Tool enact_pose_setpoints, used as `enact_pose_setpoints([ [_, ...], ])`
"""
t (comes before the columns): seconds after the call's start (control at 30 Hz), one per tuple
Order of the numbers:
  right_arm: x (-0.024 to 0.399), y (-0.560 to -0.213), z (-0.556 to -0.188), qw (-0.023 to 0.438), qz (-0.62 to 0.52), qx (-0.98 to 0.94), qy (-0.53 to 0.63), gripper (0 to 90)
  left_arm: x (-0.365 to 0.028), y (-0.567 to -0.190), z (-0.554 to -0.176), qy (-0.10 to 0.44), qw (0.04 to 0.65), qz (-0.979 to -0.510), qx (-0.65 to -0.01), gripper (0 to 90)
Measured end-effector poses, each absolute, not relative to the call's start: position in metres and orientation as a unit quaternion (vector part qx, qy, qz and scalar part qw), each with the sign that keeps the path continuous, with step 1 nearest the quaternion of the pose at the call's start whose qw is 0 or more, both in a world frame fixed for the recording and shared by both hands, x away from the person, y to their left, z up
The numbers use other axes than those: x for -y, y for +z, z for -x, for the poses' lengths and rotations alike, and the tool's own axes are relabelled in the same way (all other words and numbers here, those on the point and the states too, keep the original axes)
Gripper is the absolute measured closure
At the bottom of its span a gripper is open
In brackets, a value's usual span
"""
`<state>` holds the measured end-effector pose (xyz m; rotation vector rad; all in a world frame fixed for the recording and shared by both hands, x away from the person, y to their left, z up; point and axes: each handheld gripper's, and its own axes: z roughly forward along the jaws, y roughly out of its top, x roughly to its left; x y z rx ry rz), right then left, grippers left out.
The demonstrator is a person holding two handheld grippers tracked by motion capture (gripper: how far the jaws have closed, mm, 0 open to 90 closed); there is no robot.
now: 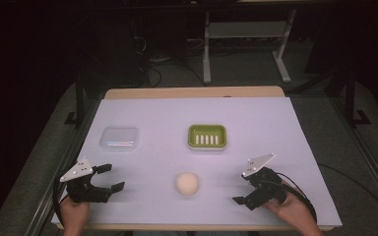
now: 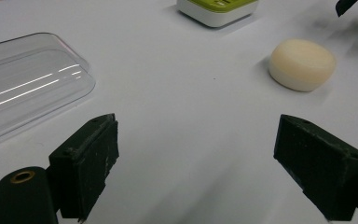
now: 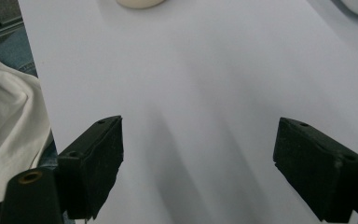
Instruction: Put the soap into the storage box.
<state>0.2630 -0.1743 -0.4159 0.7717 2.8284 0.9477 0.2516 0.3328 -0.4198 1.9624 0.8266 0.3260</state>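
Nothing started: left gripper (image 1: 109, 178) and right gripper (image 1: 243, 188) both wide apart, empty. Soap bar (image 1: 187, 183) loose between them; soap dish (image 1: 206, 136) empty, clear lid (image 1: 119, 138) aside.

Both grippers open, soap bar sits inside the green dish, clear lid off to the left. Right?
Not quite. The soap bar lies on the bare table, nearer the person than the green dish, as the high view shows. The left gripper and right gripper are open, and the clear lid is left.
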Motion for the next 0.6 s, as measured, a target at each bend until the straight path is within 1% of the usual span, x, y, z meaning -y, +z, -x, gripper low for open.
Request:
enact_pose_setpoints([
  [0.47,0.153,-0.403,-0.274,0.04,-0.212,-0.93,0.298,15.5,-0.333,-0.419,-0.252,0.134,0.474,-0.801,-0.339,13.2],
  [0.6,0.148,-0.4,-0.277,0.036,-0.209,-0.931,0.298,15.5,-0.333,-0.419,-0.251,0.135,0.475,-0.801,-0.339,13.2],
])
